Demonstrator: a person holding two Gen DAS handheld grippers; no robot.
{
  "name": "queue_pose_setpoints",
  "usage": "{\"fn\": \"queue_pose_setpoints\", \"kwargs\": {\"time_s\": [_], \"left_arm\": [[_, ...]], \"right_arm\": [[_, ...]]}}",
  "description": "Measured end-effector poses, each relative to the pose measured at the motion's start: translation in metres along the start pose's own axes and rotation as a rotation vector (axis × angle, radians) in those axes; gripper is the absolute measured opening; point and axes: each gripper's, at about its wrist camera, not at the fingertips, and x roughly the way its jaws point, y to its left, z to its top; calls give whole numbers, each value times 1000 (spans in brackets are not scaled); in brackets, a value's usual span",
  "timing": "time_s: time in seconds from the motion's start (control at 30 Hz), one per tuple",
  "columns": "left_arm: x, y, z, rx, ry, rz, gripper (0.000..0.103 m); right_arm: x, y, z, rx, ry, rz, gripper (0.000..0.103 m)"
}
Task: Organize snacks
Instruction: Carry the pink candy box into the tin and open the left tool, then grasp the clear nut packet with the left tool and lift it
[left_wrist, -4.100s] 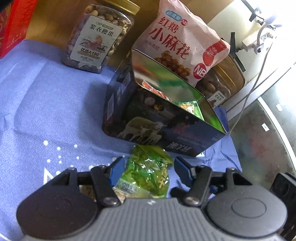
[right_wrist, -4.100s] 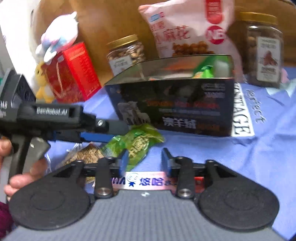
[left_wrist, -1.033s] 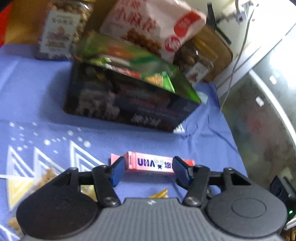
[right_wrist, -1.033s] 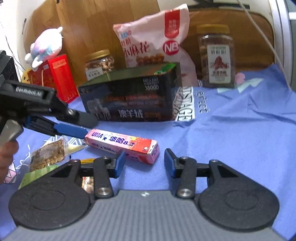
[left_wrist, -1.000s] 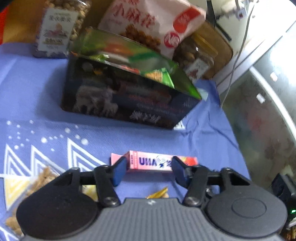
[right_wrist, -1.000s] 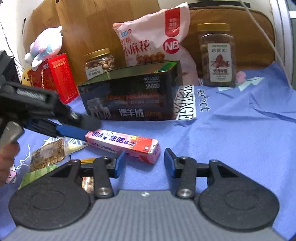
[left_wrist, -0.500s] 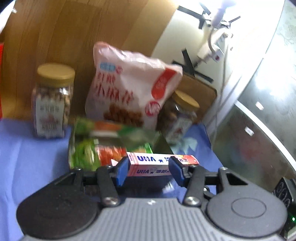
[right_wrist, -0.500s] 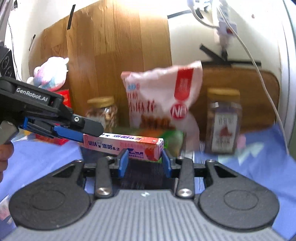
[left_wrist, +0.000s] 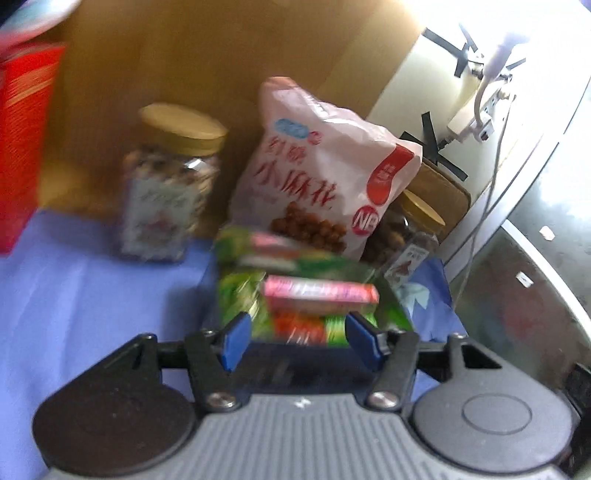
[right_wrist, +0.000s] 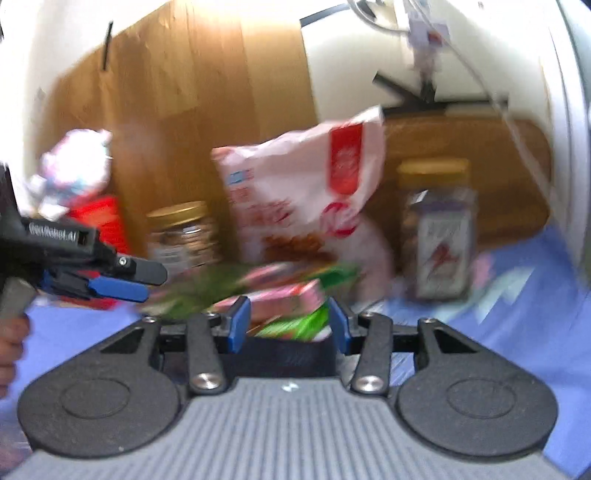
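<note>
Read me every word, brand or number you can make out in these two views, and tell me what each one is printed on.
"小麻花": pink snack bag, left wrist view.
"NB": red circle low on the same bag.
"GenRobot.AI", barely legible: left gripper, seen in the right wrist view.
Too blurred to read: pink box, both jar labels, red box.
</note>
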Motion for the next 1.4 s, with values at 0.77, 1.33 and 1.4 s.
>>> {"fn": "queue_pose_setpoints", "kwargs": {"time_s": [0.77,1.33,1.4], "left_arm": [[-71,87,-144,-437,62,-135,32],[-84,79,-120,-430,-19,-324,16],[-85,69,-116,-401,-24,-345,16]], "right_arm": [[70,61,-52,206,524,414,6],[29,36,-60,470,349,478,54],[33,35,-62,555,359,538,54]]}}
